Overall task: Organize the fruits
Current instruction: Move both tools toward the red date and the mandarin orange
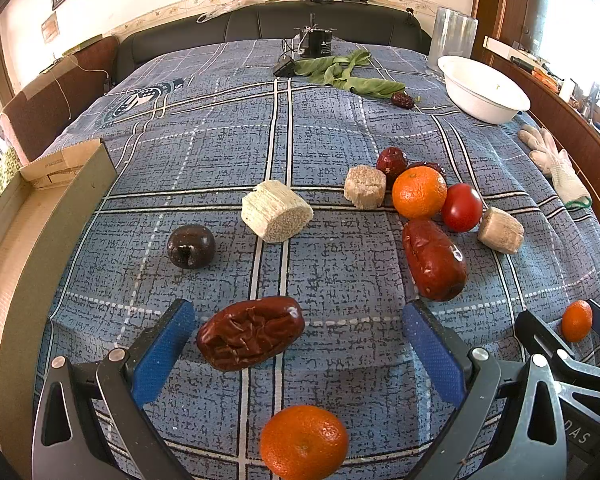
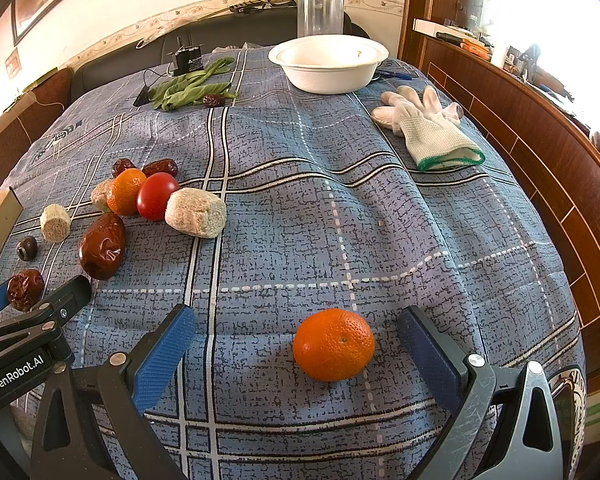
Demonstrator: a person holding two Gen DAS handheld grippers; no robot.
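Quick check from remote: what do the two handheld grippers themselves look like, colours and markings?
Both match: dark grey-black triangulated finger frames with silver rivets, tipped with blue ribbed pads. The left gripper shows white "GenRobot.AI" lettering on its black body in the right wrist view; the right gripper has scuffed frames. No cables or sleeves visible.

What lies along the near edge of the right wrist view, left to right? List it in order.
wrinkled red date → left gripper → right gripper's left finger → orange → right gripper's right finger.
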